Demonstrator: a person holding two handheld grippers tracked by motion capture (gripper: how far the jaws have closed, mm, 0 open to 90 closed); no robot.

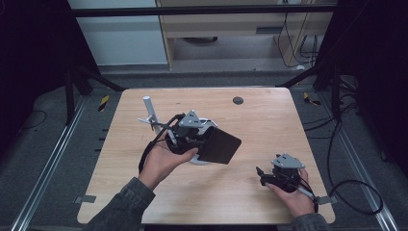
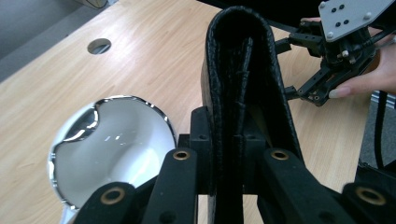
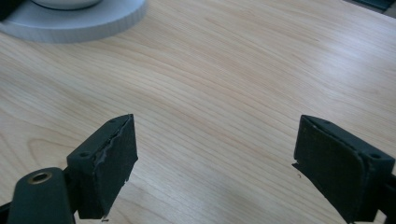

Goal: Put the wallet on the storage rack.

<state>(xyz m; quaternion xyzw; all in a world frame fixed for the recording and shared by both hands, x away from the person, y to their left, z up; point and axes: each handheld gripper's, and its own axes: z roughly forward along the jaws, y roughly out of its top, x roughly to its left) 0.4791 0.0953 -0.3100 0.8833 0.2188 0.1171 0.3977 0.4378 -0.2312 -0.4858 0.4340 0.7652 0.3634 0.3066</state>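
left gripper [image 1: 211,142] clamping folded black leather-like wallet [image 2: 243,70] at its spine | wallet seeming light, floppy, slip-prone, so gripping near fold | right gripper [image 1: 267,174] resting with jaws apart, carrying nothing

The folded wallet [image 2: 243,70] is black with a grained, leather-like pattern. The bowl [image 2: 112,144] is white with a shiny silver rim. The table [image 1: 269,120] is light wood (fine grain lines). Both grippers have black jaws and grey plates.
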